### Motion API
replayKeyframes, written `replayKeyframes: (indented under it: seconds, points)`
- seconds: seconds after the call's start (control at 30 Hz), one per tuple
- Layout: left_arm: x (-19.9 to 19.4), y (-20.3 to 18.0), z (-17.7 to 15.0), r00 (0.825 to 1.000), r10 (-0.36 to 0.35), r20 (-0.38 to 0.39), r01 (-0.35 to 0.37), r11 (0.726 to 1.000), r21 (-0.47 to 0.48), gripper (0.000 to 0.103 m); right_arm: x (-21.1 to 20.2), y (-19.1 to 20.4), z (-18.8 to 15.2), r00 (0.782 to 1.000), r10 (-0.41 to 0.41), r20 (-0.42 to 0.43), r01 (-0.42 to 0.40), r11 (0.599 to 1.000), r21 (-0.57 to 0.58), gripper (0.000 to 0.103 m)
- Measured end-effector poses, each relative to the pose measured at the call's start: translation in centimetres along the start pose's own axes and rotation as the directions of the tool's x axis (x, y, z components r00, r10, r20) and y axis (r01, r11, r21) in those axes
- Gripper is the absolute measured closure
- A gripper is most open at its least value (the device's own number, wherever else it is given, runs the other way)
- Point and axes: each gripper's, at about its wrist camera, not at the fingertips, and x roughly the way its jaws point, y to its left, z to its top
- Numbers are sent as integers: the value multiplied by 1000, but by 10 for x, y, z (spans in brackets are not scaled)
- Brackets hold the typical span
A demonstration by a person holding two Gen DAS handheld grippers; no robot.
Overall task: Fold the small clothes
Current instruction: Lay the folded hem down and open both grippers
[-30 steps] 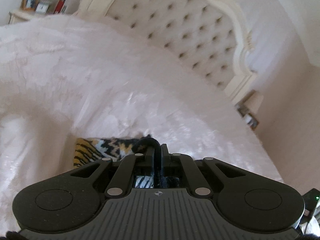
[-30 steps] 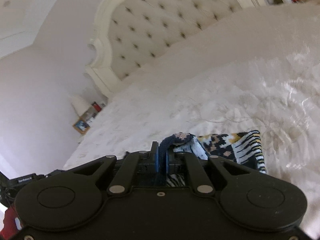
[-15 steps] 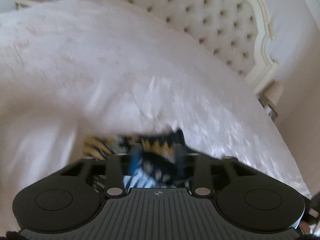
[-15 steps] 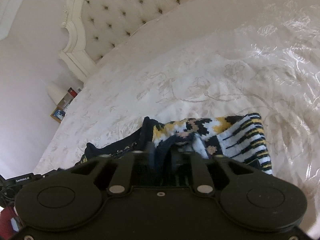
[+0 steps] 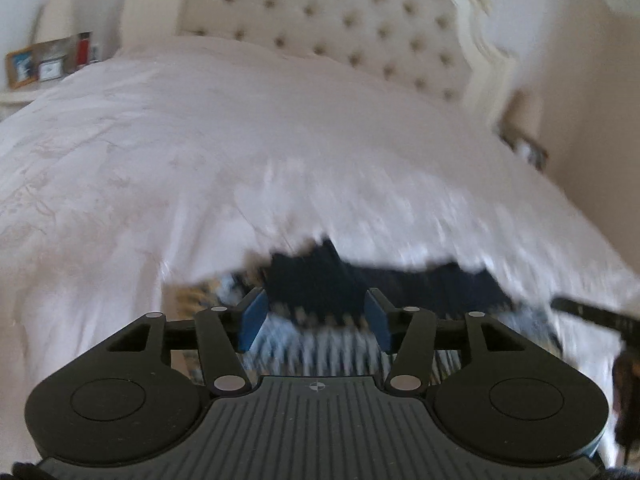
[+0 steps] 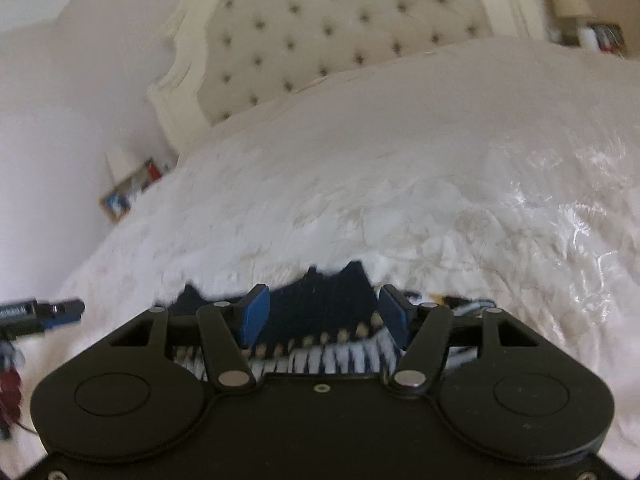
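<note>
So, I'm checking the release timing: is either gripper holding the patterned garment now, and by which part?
Nothing is held. The left gripper and right gripper both stand open above the patterned garment on the bedspread.

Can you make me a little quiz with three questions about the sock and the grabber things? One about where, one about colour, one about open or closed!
1. Where does the patterned sock lie?
A. on the white bedspread
B. on the nightstand
C. on the floor

2. What colour are the pads on the left gripper?
A. red
B. blue
C. yellow

3. How do the jaws of the right gripper stand?
A. shut on the sock
B. shut on nothing
C. open

Answers: 1 A, bedspread shows all round the sock; 2 B, both pads are plainly blue; 3 C, the jaws stand wide apart with the sock between them, unpinched.
</note>
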Motion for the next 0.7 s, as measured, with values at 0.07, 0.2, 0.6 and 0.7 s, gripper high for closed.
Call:
replayKeyframes:
  seconds: [0.07,0.2,0.6,0.7]
  points:
    - [-1,-10,-14,1000,-6,-21,7,999,46,49,-6,11,-9,1000,4,-10,-4,999,-49,37]
    - [7,-28,-42,997,19,-74,-7,988,155,49,-11,39,-29,999,16,-49,-24,987,-161,37]
    - [21,7,-83,987,92,-134,-68,982,177,48,6,37,-80,963,-238,-128,169,898,-406,38]
    - [24,6,-84,985,101,-138,-78,983,166,47,1,24,-82,966,-225,-126,168,920,-354,39]
